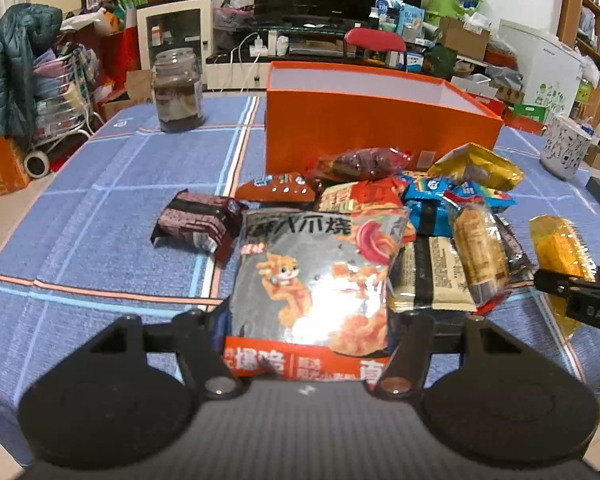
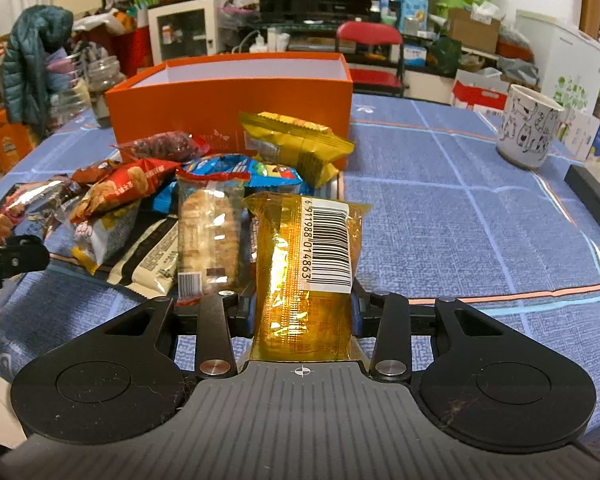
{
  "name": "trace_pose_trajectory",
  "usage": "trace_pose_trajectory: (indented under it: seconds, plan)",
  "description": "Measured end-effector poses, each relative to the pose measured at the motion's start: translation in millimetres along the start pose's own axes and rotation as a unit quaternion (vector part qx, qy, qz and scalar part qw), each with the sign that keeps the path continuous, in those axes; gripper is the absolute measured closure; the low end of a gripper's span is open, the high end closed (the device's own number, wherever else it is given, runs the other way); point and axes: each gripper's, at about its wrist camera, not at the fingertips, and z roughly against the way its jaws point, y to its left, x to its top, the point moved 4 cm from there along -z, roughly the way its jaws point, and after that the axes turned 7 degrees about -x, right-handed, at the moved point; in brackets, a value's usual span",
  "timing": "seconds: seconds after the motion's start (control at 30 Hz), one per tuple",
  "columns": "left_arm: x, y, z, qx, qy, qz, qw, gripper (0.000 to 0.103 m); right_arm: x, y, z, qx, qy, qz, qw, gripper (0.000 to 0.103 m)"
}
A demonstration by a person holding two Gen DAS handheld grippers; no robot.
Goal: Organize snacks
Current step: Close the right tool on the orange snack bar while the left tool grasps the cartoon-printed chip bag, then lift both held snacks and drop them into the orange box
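An open orange box with a white inside stands on the blue checked tablecloth; it also shows in the right wrist view. A heap of snack packets lies in front of it. My left gripper is shut on a large grey and orange crisp bag with a cartoon cat. My right gripper is shut on a golden yellow packet with a barcode label, at the right edge of the heap. This packet and the right gripper show at the far right of the left wrist view.
A dark jar stands at the table's back left. A white cat-patterned cup and a black flat box are on the right. A dark brown packet lies left of the heap. A red chair stands behind the table.
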Motion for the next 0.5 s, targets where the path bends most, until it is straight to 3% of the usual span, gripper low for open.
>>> trace_pose_trajectory:
  seconds: [0.13,0.33,0.5]
  plan:
    - [0,-1,9,-0.009,-0.007,0.003,0.9999,0.04,3,2,7,-0.004,-0.018,0.008,1.0,0.08]
    - [11,0,19,-0.013,-0.029,0.013,0.9994,0.04,19,10,35,-0.018,-0.082,0.044,0.995,0.08]
    - [49,3,11,-0.031,-0.032,0.034,0.9985,0.04,56,8,42,0.003,-0.102,0.04,0.994,0.08]
